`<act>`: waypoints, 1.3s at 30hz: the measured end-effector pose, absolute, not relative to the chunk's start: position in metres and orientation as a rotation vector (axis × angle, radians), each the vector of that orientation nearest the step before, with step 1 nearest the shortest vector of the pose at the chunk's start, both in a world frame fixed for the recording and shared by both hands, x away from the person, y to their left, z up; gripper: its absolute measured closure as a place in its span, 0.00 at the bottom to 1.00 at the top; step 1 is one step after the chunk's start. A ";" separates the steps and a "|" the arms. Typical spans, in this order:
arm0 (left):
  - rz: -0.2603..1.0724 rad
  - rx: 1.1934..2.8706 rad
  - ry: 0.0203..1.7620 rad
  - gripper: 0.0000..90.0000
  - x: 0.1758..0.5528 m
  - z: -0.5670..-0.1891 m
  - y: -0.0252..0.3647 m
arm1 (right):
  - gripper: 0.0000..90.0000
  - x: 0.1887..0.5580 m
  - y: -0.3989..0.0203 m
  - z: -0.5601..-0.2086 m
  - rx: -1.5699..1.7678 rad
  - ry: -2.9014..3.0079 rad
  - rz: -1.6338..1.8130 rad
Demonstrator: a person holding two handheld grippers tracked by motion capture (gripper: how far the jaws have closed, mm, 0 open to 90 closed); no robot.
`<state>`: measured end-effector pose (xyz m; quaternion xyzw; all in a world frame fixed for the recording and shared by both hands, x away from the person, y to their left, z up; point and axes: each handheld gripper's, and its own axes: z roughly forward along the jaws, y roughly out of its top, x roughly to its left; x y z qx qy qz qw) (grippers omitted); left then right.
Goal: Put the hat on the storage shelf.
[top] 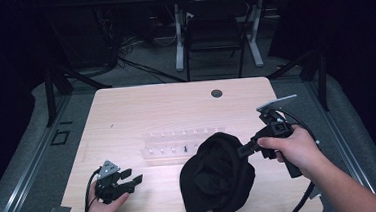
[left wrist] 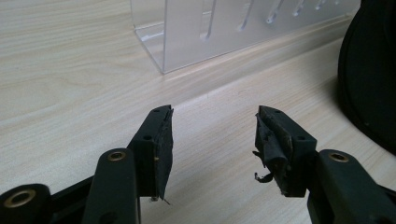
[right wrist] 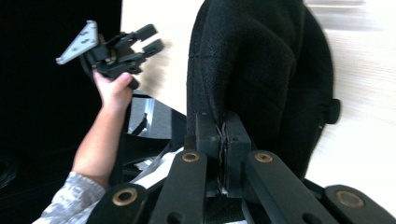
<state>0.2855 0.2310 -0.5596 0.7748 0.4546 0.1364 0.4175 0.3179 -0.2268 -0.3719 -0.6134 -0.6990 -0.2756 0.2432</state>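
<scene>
Your left tool (top: 129, 180) waits near you with jaws spread, holding nothing; your right tool (top: 245, 149) already pinches the edge of the black hat (top: 216, 176) on the tabletop (top: 141, 109). The grip is made; placing it by the clear rack (top: 171, 146) probably remains.

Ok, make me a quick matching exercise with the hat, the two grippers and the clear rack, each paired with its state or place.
1. hat
2. left gripper
3. right gripper
4. rack

a. open, holding nothing
b. behind the hat, on the table
c. pinched at its edge
d. shut on black fabric

Pairs: 1-c, 2-a, 3-d, 4-b
</scene>
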 end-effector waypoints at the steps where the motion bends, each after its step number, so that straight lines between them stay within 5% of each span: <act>1: 0.343 1.944 1.140 0.52 0.285 -0.560 0.231 | 0.98 0.317 -0.228 -0.369 -1.647 -1.912 -0.765; 39: 0.337 1.955 1.139 0.52 0.286 -0.561 0.229 | 0.98 0.330 -0.246 -0.304 -1.544 -1.735 -1.135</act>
